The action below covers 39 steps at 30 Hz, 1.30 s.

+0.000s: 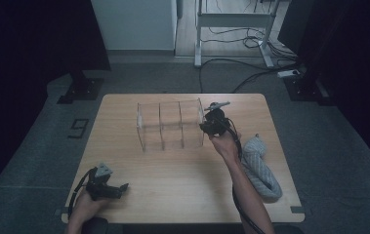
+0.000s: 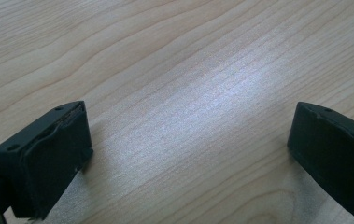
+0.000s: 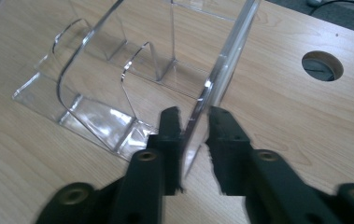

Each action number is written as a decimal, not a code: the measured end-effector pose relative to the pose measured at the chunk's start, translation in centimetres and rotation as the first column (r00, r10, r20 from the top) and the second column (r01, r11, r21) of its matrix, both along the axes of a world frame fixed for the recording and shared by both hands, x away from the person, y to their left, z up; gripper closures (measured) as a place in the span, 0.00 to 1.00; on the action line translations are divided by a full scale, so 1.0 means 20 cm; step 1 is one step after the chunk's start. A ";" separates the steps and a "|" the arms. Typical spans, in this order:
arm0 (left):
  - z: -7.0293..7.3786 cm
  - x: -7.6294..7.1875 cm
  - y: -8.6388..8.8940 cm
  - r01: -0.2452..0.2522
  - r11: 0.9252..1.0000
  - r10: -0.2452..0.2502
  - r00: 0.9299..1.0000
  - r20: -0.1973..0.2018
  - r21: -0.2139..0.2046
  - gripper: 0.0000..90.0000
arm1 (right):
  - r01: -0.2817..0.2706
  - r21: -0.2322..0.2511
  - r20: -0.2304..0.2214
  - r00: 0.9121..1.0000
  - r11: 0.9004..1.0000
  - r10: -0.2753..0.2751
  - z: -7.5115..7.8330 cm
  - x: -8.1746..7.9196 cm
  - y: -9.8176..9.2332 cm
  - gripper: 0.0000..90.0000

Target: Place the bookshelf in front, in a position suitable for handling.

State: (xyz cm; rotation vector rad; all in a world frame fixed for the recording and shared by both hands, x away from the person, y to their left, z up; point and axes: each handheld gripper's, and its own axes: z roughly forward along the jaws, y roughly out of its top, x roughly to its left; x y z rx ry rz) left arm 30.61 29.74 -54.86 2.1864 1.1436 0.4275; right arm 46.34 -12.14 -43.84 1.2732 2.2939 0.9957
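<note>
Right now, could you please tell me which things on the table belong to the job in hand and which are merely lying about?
In the job:
- clear acrylic divided organiser, end wall between the jaws
- right gripper, around that wall

Lying about:
- grey ribbed cloth bundle
- left gripper, open, resting on the light wooden table

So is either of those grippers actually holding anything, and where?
The right gripper has the end wall of the clear acrylic divided organizer between its jaws; whether it is fully clamped cannot be told. The left gripper holds nothing.
</note>
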 end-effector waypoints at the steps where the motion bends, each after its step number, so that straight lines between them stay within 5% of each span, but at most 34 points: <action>1: 0.00 0.00 0.00 0.000 1.000 0.000 1.000 0.000 0.000 0.00 | 0.006 -0.005 0.002 1.000 1.000 -0.006 0.00 0.00 -0.01 0.84; 18: 0.00 0.01 0.00 0.000 1.000 0.000 1.000 -0.001 -0.003 0.00 | 0.050 -0.001 0.005 0.999 0.999 -0.050 0.00 -0.02 -0.23 0.94; 25: 0.00 0.02 -0.01 -0.009 1.000 0.009 1.000 -0.002 0.001 0.00 | 0.024 -0.006 -0.002 1.000 1.000 -0.024 0.00 -0.04 -0.27 0.96; 30: 0.02 0.04 -0.02 -0.015 1.000 0.015 0.999 -0.039 0.015 0.00 | -0.017 -0.010 -0.001 1.000 1.000 0.017 0.00 -0.07 -0.27 0.96; 34: 0.05 0.04 -0.01 -0.007 1.000 0.006 0.998 -0.059 -0.018 0.00 | -0.044 -0.006 0.001 0.999 0.999 0.044 0.00 -0.09 -0.26 0.96; 39: 0.13 0.04 -0.03 0.010 0.998 -0.010 1.000 0.010 -0.067 0.00 | -0.074 -0.005 0.004 0.997 0.997 0.074 0.00 -0.12 -0.25 0.96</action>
